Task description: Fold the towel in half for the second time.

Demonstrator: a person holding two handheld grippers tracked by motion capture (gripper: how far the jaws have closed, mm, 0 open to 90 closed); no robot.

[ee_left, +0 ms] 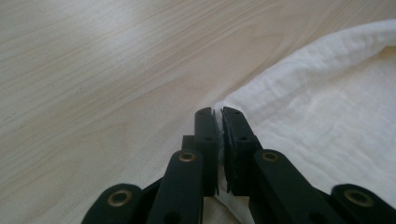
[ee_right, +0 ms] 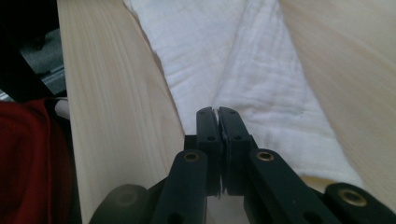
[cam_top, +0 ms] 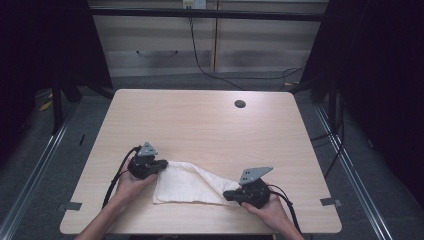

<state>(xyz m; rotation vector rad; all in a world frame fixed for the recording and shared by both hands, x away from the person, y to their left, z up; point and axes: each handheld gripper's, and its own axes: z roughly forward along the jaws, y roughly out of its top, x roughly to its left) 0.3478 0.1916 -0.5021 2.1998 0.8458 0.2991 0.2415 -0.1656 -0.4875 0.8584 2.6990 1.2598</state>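
A white cloth [cam_top: 187, 184] lies partly folded near the front edge of the light wood table [cam_top: 200, 125]. My left gripper [cam_top: 161, 165] is shut on the cloth's far left corner; in the left gripper view the jaws pinch the cloth's edge [ee_left: 243, 100] at the left gripper's tips [ee_left: 218, 112]. My right gripper [cam_top: 229, 195] is shut on the cloth's right corner, which is lifted into a fold. In the right gripper view the cloth [ee_right: 243, 60] stretches away from the closed right gripper [ee_right: 217, 112].
A round cable hole [cam_top: 240, 104] sits at the table's far right. Cables trail from both grippers over the front edge. Wooden cabinets [cam_top: 210, 40] stand behind the table. A red sleeve [ee_right: 28, 158] shows past the table edge in the right gripper view.
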